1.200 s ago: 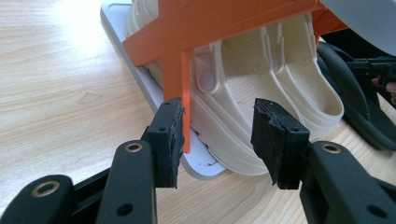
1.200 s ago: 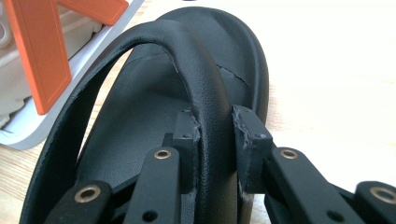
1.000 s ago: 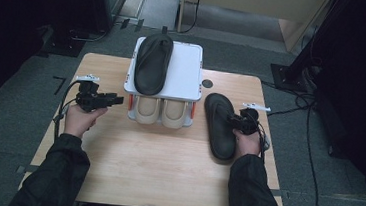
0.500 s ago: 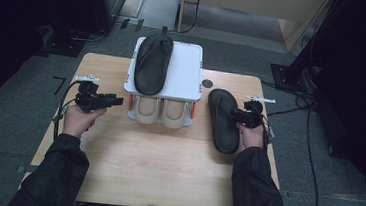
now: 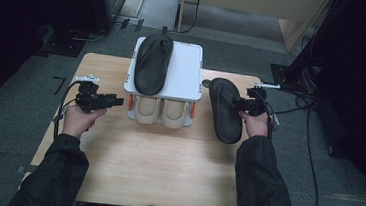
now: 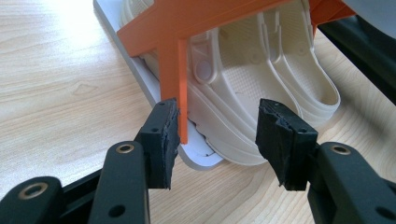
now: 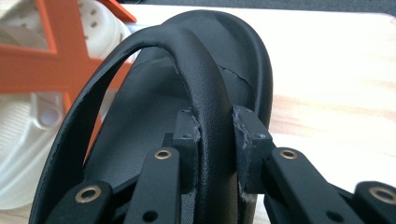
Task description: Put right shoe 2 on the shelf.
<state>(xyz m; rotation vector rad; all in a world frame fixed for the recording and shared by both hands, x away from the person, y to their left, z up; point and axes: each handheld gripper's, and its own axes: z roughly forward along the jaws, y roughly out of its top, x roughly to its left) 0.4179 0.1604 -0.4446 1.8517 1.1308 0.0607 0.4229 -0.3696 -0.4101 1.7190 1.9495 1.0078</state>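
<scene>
High view: light wood-grain tabletop (image 5: pixel 155 166), rectangular, standing on grey carpet-like floor (image 5: pixel 14 118); dark equipment and cables lie at the room's left and right edges, and a pale wooden panel (image 5: pixel 260 4) stands at the back. A white two-tier rack (image 5: pixel 186 75) with orange side braces sits at the tabletop's far middle. One black sandal (image 5: pixel 152 62) lies on its top shelf; a cream pair of slippers (image 5: pixel 161 112) sits on the lower tier. Right hand-held gripper (image 5: pixel 246 104) holds a second black sandal (image 5: pixel 225 111) just right of the rack, toe end pointing away from the person; whether the sole touches the wood cannot be told. Right gripper view: the jaws are clamped on the sandal's strap (image 7: pixel 210 121), a pad pressing each side, with bare sunlit wood beyond. Left hand-held gripper (image 5: pixel 102 101) hovers level at the rack's left side, pointing toward it. Left gripper view: its jaws have just been opening and stand wide apart, gripping nothing; the orange brace (image 6: pixel 180 70) and a cream slipper edge lie just beyond the pads (image 6: pixel 163 140), near the rack's white base corner.
</scene>
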